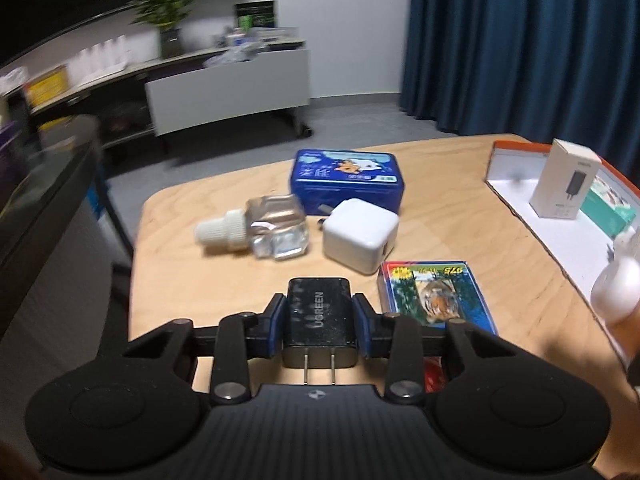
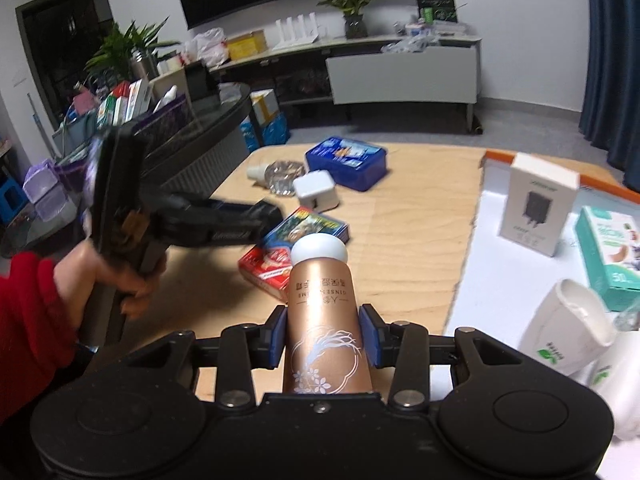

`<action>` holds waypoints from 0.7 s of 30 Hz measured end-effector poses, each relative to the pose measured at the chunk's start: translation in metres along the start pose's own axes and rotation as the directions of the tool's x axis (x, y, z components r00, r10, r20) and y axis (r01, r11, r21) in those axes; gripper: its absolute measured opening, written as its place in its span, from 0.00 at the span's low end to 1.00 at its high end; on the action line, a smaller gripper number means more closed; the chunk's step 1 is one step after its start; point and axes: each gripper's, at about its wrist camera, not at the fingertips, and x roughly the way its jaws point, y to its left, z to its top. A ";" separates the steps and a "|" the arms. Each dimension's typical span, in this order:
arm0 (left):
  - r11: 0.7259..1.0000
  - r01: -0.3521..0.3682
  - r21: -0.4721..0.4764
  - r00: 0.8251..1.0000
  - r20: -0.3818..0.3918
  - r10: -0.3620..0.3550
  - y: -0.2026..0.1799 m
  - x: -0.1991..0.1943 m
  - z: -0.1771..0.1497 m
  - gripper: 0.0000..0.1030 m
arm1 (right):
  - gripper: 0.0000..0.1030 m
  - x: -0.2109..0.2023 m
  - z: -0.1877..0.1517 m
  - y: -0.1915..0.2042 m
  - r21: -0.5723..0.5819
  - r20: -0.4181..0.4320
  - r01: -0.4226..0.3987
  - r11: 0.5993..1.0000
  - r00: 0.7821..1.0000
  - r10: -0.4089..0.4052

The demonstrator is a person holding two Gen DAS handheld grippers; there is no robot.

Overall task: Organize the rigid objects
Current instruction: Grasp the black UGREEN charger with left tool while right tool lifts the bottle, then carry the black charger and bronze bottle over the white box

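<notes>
Gripping a black wall charger (image 1: 319, 320), the left gripper (image 1: 319, 322) has its blue pads pressed on both long sides; no earlier view to compare. Charger: glossy black block, "UGREEN" in grey along its top face, two flat metal prongs pointing back toward the camera, surface dusty or scuffed. It sits low over the wooden tabletop (image 1: 460, 208), near edge. At 12 o'clock from it, a clear faceted bottle (image 1: 276, 228) with white ribbed cap lies on its side; at 1 o'clock, a white cube charger (image 1: 360, 236), and beyond that a blue tin (image 1: 348, 184) with cartoon print. At 3 o'clock, just beside the gripper, a blue card box (image 1: 436, 296) with a tiger picture lies flat. Right gripper (image 2: 325, 336) is clamped on a rose-gold tube (image 2: 324, 328) with a rounded white cap, printed lettering upside down, white floral motif near the base. At 2 o'clock from the tube, a white tray (image 2: 500, 264) with orange rim holds an upright white charger carton (image 2: 540, 208), a teal box (image 2: 608, 256) and white pouches (image 2: 568, 332). A hand (image 2: 100, 276) in a red sleeve holds the left gripper's handle.
</notes>
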 end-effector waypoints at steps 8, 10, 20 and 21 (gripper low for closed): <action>0.998 -0.052 -0.041 0.995 0.087 0.055 -0.032 -0.066 0.000 0.35 | 0.46 -0.041 0.004 -0.018 0.050 0.087 0.050 0.998 0.995 -0.054; 0.997 -0.049 -0.067 0.994 0.099 0.055 -0.046 -0.080 0.000 0.35 | 0.46 -0.054 0.003 -0.025 0.068 0.106 0.071 0.995 0.991 -0.078; 0.991 0.048 -0.121 0.991 0.133 -0.031 -0.132 -0.112 0.004 0.35 | 0.46 -0.126 -0.016 -0.078 0.192 0.178 0.198 0.961 0.956 -0.233; 0.993 0.055 -0.106 0.990 0.139 -0.040 -0.143 -0.114 0.006 0.35 | 0.46 -0.132 -0.019 -0.083 0.203 0.184 0.210 0.957 0.951 -0.247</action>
